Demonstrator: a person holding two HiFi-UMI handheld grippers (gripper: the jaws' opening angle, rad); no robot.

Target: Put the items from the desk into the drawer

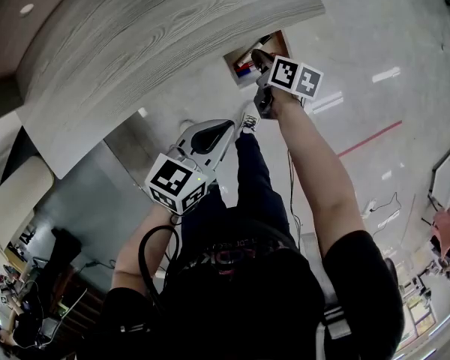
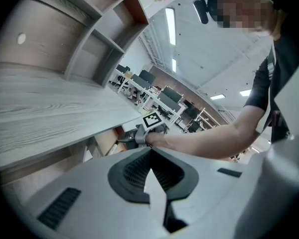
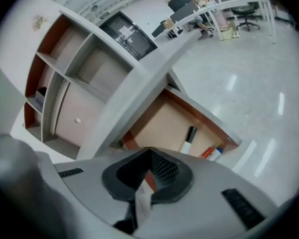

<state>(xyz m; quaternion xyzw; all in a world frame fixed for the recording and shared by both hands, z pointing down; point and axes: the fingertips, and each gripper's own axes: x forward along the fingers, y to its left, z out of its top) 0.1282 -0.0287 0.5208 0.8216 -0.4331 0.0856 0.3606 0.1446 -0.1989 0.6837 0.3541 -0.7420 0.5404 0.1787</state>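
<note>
The drawer is seen pulled open under the edge of the grey wood-grain desk. Three things are found inside the drawer. A white marker with a black cap is laid on the drawer's bottom. Just beside it, in the drawer's corner, a red pen and a blue-capped pen are tucked close together.

The right gripper is held just above the open drawer and is pointed down into it. Its jaws are seen pressed together. No item can be made out between them. A thin reddish-brown sliver is shown at the slit, and what it is cannot be told.

The left gripper is held well back from the drawer, close to the person's body and below the desk's edge. Its jaws are likewise seen together, with nothing clamped between them. In its view the person's forearm is stretched out towards the drawer, with the right gripper's marker cube at its end.

Behind the drawer, a set of shelves is seen standing past the desk.
</note>
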